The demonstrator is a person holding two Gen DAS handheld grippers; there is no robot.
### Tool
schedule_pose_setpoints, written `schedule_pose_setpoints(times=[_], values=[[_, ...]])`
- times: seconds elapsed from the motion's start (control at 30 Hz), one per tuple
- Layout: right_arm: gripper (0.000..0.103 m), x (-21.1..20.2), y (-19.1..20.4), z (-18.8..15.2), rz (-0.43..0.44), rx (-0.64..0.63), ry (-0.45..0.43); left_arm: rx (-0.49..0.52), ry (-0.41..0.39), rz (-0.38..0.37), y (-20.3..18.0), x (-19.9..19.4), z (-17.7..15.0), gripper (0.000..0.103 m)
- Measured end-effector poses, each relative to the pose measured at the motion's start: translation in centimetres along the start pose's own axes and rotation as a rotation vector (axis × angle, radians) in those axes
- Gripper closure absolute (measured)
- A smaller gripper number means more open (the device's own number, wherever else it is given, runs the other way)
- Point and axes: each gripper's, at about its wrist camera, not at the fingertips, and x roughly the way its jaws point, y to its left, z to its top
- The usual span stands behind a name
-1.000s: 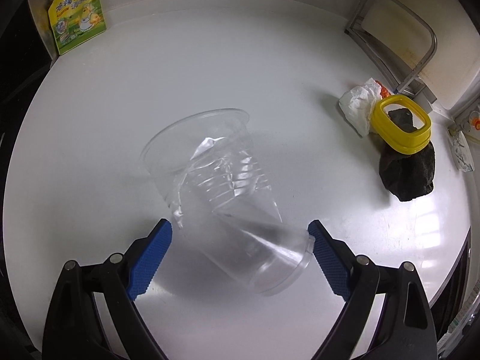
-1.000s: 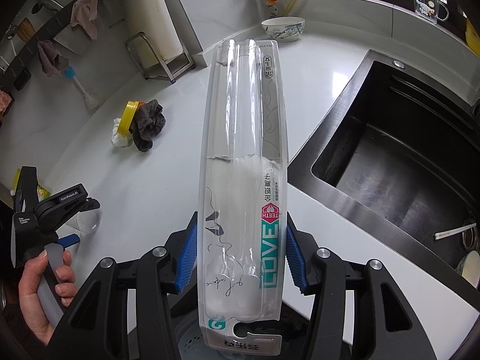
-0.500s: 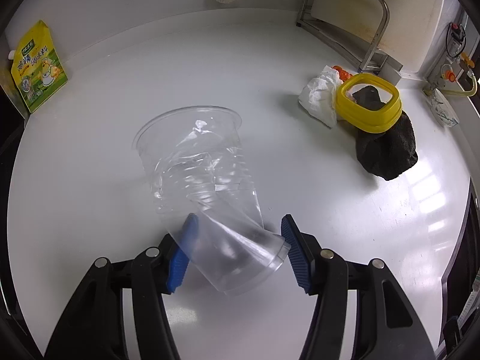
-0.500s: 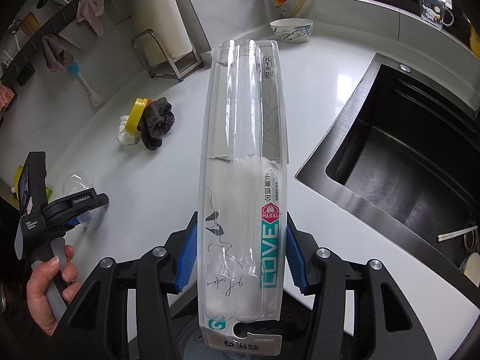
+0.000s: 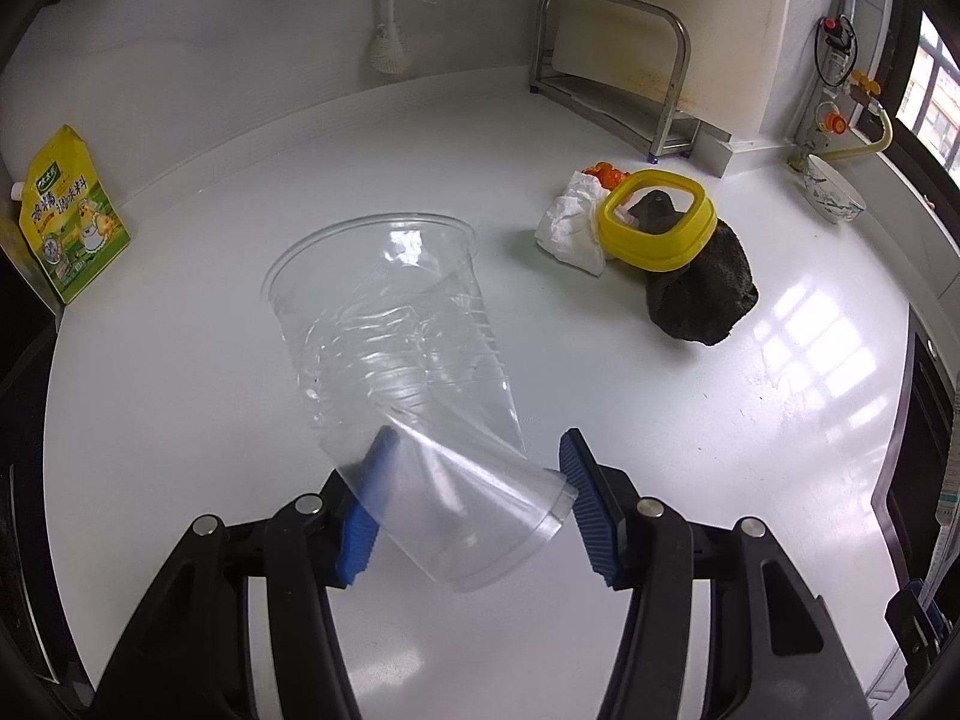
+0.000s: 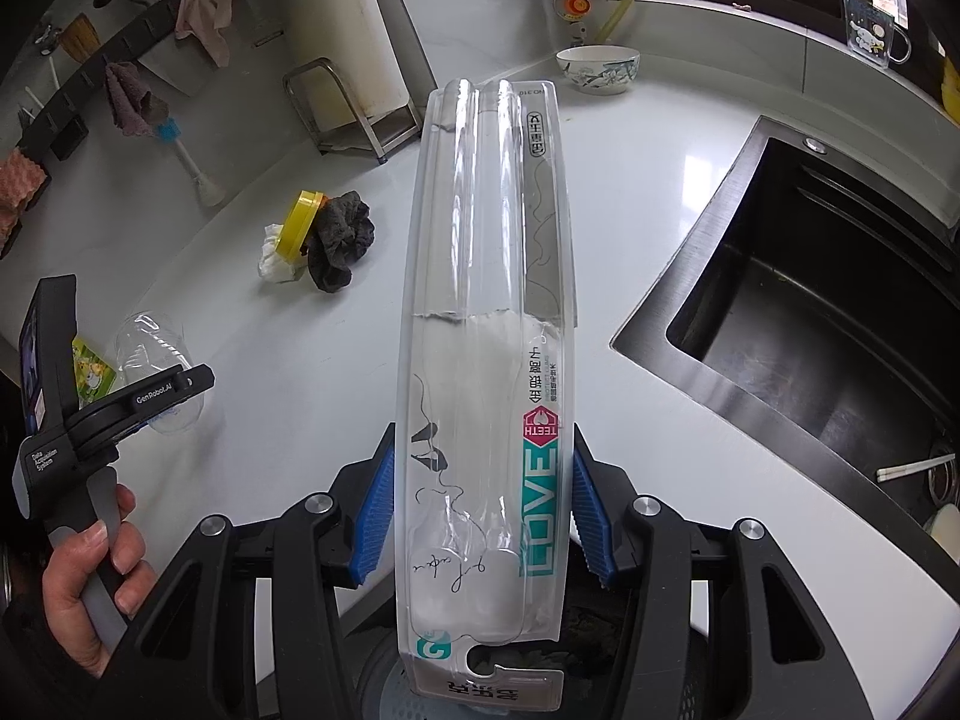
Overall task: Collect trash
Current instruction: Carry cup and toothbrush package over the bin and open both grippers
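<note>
Clear plastic: two crumpled cups (image 5: 414, 372), one nested into the other, are held by the left gripper (image 5: 474, 504). The blue pads (image 5: 585, 510) are drawn in narrow against the base end of the near cup, the left pad seen through its wall; the wide rim of the far cup points away over the white countertop (image 5: 210, 420). Whether the cups rest on the counter or are lifted clear cannot be told.

Clear blister pack (image 6: 489, 360), long, printed with "LOVE" and "TEETH", is clamped by the right gripper (image 6: 483, 516) near its lower end, the pads pressed on both long edges. The pack stands out forward along the fingers, above the counter edge. Its card backing is torn across at mid length.

Further trash, counter, well beyond the cups: a crumpled white tissue (image 5: 570, 234), a yellow ring-shaped lid (image 5: 660, 240) leaning on it, a dark grey cloth (image 5: 702, 300) touching the lid, and an orange scrap (image 5: 606, 173) behind the tissue.

Other items recorded: a yellow-green pouch (image 5: 69, 222) upright at the counter's left edge; a metal rack (image 5: 618, 72) against the wall; a bottle brush (image 5: 387, 18) hanging on the wall; a glass bowl (image 5: 831, 198) at far right; a black sink (image 6: 810, 312) to the right of the pack; a patterned ceramic bowl (image 6: 597, 69) behind the sink.
</note>
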Motion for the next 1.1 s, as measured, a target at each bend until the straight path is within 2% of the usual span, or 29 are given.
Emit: schedule_pose_setpoints(times=[0.23,0.5,0.77,1.1], values=[[0.053,-1.4,-0.1,-0.8,0.011,-0.006,-0.013,0.076,-0.047,-0.032,-1.7,-3.4,-1.0,0.049],[0.053,-4.3,-1.1,-2.6,0.018,-0.022,-0.03,0.155,-0.081,-0.075,-4.2,-7.6,-3.9,0.049],[0.053,-7.5,-3.4,-5.9,0.017,-0.042,-0.019,0.21,-0.091,-0.097,-6.6,-11.4,-8.4,0.049],[0.053,-9.7,-6.4,-11.1,0.044,-0.084,0.061,0.28,-0.09,-0.143,-10.0,-15.0,-15.2,0.049]])
